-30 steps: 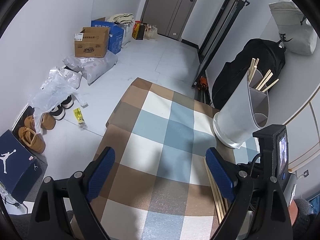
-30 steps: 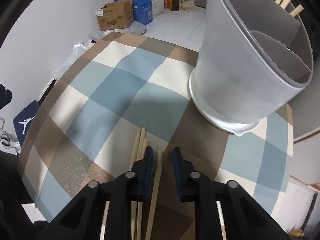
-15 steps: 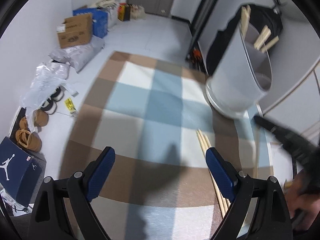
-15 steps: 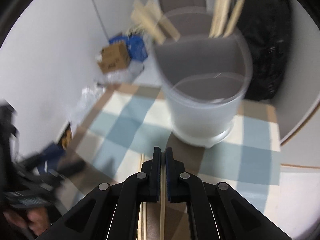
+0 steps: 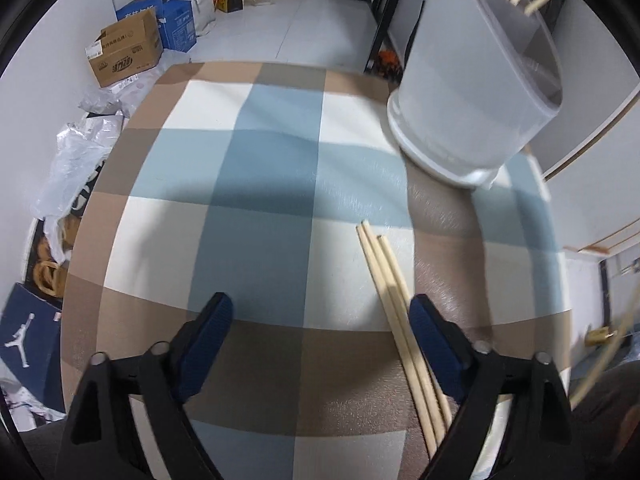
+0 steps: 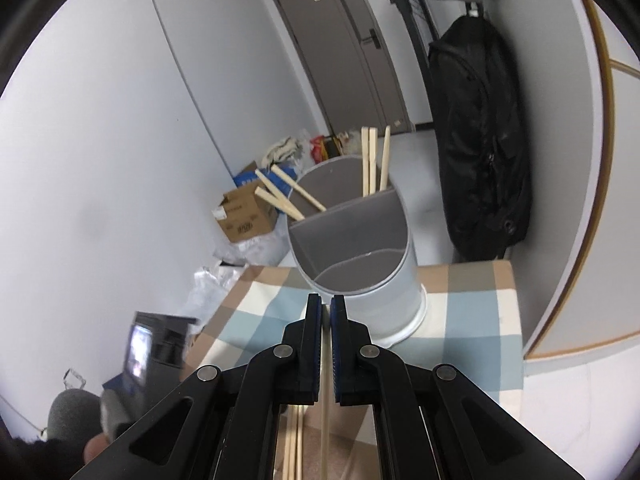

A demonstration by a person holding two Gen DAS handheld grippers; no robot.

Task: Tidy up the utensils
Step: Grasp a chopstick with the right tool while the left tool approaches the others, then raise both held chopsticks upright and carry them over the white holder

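Note:
Three wooden chopsticks lie side by side on the checked tablecloth. My left gripper points down over them, its jaws wide but closing. The sticks run between its fingers, close beside the right fingertip, and no pad presses on them. My right gripper is shut on a single chopstick, held above the table and aimed at the white utensil holder. The holder's rear compartments hold several chopsticks, and its front compartment looks empty. In the left wrist view the holder stands at the far right of the table.
A black backpack hangs on the wall behind the holder. Cardboard boxes, plastic bags and a shoe box lie on the floor left of the table. A person's hand with the other gripper shows low left.
My right gripper shut on one chopstick, lifted it off the table and swung up to face the holder. My left gripper dropped and tilted down over the remaining chopsticks, its jaws narrowing slightly.

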